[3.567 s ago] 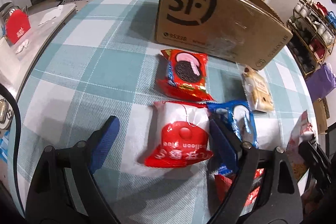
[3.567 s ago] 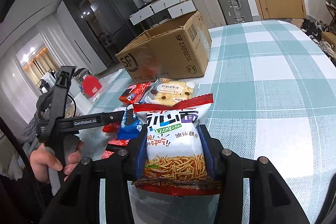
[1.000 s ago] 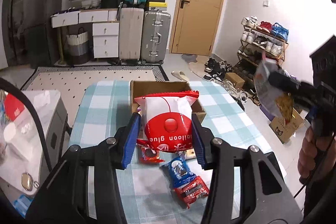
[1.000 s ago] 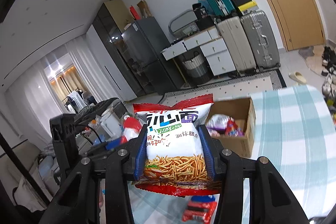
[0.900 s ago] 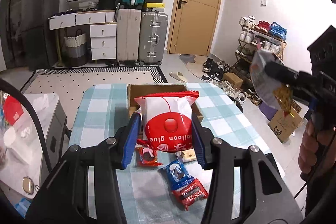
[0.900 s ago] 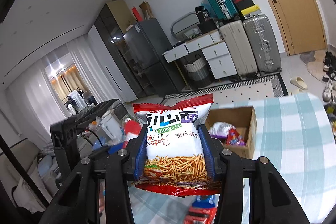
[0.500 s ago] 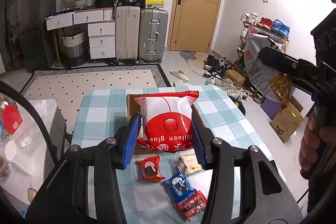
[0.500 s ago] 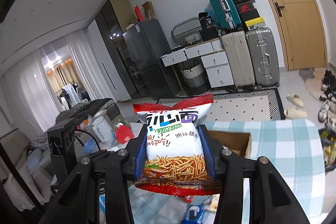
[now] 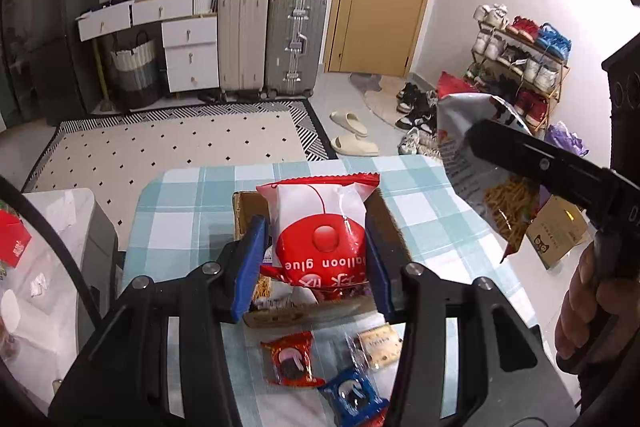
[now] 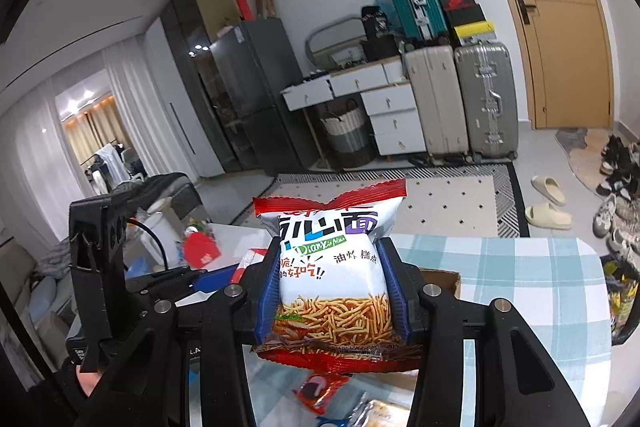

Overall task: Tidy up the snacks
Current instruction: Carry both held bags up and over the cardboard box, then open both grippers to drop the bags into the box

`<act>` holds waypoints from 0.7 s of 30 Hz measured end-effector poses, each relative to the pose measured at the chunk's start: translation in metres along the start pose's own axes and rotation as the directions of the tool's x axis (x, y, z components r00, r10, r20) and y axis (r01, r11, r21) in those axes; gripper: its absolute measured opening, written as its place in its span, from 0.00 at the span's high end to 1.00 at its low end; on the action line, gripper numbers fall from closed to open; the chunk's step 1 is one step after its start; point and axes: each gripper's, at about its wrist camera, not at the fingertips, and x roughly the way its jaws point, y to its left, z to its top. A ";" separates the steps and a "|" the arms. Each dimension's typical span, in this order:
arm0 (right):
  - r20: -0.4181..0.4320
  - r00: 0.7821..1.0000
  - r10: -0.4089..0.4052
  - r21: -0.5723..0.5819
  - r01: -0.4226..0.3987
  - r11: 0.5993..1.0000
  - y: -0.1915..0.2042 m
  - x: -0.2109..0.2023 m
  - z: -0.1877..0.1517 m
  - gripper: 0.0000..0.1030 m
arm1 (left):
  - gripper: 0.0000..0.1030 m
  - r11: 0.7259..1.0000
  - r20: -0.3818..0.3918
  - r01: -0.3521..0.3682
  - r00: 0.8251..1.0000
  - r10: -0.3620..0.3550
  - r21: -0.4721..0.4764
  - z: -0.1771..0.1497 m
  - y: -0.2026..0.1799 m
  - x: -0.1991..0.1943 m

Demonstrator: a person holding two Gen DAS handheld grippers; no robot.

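My left gripper [image 9: 316, 247] is shut on a red and white snack packet [image 9: 320, 227] and holds it high above the open cardboard box [image 9: 244, 211], which has packets inside. My right gripper [image 10: 332, 287] is shut on a white noodle-snack bag [image 10: 332, 267], also held high; that bag shows from the side in the left wrist view [image 9: 476, 167], to the right of the box. On the table in front of the box lie a red cookie packet [image 9: 290, 359], a beige biscuit packet [image 9: 378, 343] and a blue cookie packet [image 9: 352, 395].
The table has a teal checked cloth [image 9: 184, 223]. A grey side cabinet [image 9: 60, 255] stands to its left. Suitcases [image 9: 272, 39], drawers and a shoe rack [image 9: 520, 51] stand farther off on the floor.
Both grippers have risen further and tilted down, each still holding its packet. The box now lies directly under the left packet, and the right bag has moved nearer the box.
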 end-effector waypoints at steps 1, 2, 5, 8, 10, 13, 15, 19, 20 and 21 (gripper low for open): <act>-0.008 1.000 -0.004 0.009 0.004 1.000 -0.005 0.008 0.000 0.55 | 0.57 1.000 -0.015 -0.001 1.000 0.001 0.000 0.001 0.002 0.010; -0.017 1.000 -0.011 0.018 0.011 1.000 -0.011 0.016 0.000 0.55 | 0.57 1.000 -0.028 0.001 1.000 -0.001 -0.003 0.002 0.004 0.023; -0.048 0.998 -0.032 0.032 0.033 0.999 -0.026 0.042 0.001 0.55 | 0.57 1.000 -0.075 0.006 0.997 -0.006 -0.011 0.002 0.012 0.057; -0.077 0.996 -0.049 0.029 0.051 0.998 -0.036 0.064 0.000 0.56 | 0.57 1.000 -0.106 0.005 0.994 -0.007 -0.014 0.000 0.019 0.091; -0.100 0.993 -0.060 0.024 0.062 0.998 -0.043 0.080 -0.003 0.55 | 0.57 1.000 -0.123 0.006 0.992 -0.007 -0.010 -0.001 0.023 0.112; -0.134 0.988 -0.073 0.024 0.076 0.997 -0.055 0.102 -0.008 0.55 | 0.57 1.000 -0.154 0.010 0.988 -0.012 -0.013 -0.007 0.026 0.137; -0.153 0.985 -0.080 0.027 0.085 0.996 -0.063 0.114 -0.012 0.55 | 0.57 1.000 -0.176 0.019 0.984 -0.021 -0.013 -0.010 0.028 0.153; -0.192 0.976 -0.100 0.018 0.106 0.994 -0.077 0.136 -0.023 0.55 | 0.57 1.000 -0.202 0.012 0.979 -0.013 -0.006 -0.014 0.030 0.177; -0.198 0.974 -0.105 0.014 0.110 0.994 -0.079 0.140 -0.025 0.55 | 0.57 1.000 -0.209 0.010 0.978 -0.012 -0.010 -0.015 0.032 0.182; -0.204 0.973 -0.108 0.011 0.113 0.994 -0.081 0.143 -0.027 0.55 | 0.56 1.000 -0.218 0.009 0.976 -0.012 -0.015 -0.016 0.034 0.189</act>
